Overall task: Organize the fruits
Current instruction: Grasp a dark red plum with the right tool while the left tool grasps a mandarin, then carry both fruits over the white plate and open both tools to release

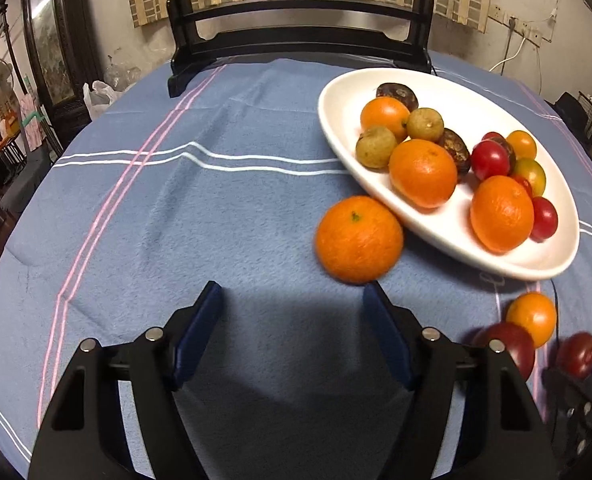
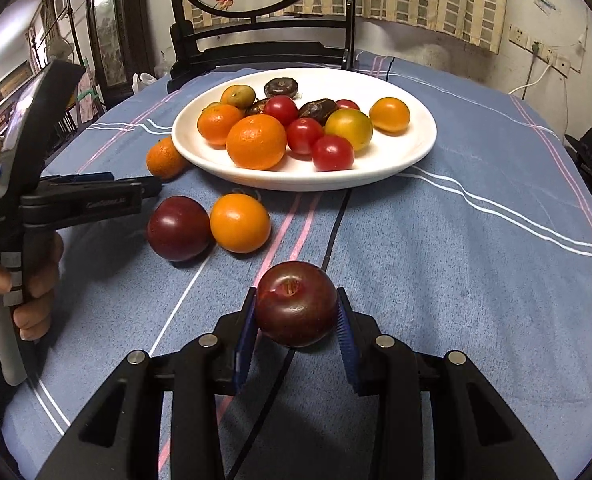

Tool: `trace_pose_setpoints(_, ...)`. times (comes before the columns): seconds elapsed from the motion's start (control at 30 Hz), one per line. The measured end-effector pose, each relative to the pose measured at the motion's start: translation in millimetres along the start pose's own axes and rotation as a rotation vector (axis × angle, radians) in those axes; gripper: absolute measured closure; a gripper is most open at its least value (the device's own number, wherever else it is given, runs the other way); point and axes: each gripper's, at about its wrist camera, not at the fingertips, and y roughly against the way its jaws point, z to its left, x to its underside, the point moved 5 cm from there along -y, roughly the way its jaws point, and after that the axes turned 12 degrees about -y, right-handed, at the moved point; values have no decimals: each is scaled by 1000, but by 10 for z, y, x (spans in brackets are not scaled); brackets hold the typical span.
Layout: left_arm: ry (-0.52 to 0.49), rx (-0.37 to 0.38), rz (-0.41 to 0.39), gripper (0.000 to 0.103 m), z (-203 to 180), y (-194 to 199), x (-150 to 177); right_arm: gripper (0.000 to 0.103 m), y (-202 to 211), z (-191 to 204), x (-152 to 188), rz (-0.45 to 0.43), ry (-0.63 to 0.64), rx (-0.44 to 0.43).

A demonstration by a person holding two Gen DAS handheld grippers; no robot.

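My right gripper [image 2: 297, 298] is shut on a dark red plum [image 2: 296, 304], held just above the blue cloth. The same plum [image 1: 576, 354] shows at the right edge of the left wrist view. My left gripper [image 1: 292, 300] stands open with nothing between its pads. A mandarin [image 1: 359, 239] lies on the cloth just beyond its right fingertip, touching the white plate [image 1: 330, 120]. The plate [image 2: 410, 152] holds mandarins, cherry tomatoes, longans and dark wrinkled fruits. A second plum [image 2: 178, 228] and an orange tomato [image 2: 240, 222] lie side by side on the cloth before the plate.
A dark wooden stand [image 2: 256, 52] with a round painted screen sits at the table's far edge behind the plate. A person's hand [image 2: 36, 280] holds the left gripper's handle at the left. Striped blue cloth [image 1: 156, 220] covers the round table.
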Motion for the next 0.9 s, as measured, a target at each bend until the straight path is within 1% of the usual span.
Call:
trace_pose_setpoints(0.1,-27,-23,11,32,-54,-29,-75,65,-4,2,3,0,1,-2)
trace_pose_setpoints(0.17,-22,-21,27,32,-62,-36,-82,65,-1,1,7,2,-2,-4)
trace_pose_setpoints(0.23,2,-2,32,31,-55,-29,-53,65,-3,1,6,3,-5,-7)
trace_pose_setpoints(0.27,15,23,32,31,-55,-27,-31,65,-2,2,7,3,-5,-7)
trace_pose_setpoints(0.33,30,39,34,30,-45,-15,-1,65,-1,1,6,2,-3,-5)
trace_pose_setpoints(0.43,13,57,35,30,-87,2,-15,65,-2,5,4,-2,4,2)
trace_pose_setpoints(0.53,-25,47,20,31,-143,-37,-108,65,-6,10,6,-3,7,3)
trace_pose_setpoints(0.57,-25,41,15,33,-137,-72,-155,65,-6,6,4,-3,7,2)
trace_pose_setpoints(0.63,-15,63,17,38,-133,-128,-205,65,-8,9,6,-3,8,2)
trace_pose_setpoints(0.67,-14,73,-1,52,-145,-116,-226,65,-8,9,6,-4,10,3)
trace_pose_setpoints(0.7,-28,83,-14,61,-175,-101,-242,65,-10,14,8,-4,10,3)
trace_pose_setpoints(0.8,-60,54,-24,62,-237,-63,-211,65,-9,15,7,-3,6,0)
trace_pose_setpoints(0.9,-63,76,-21,62,-249,2,-155,65,-5,7,2,-1,-3,-7)
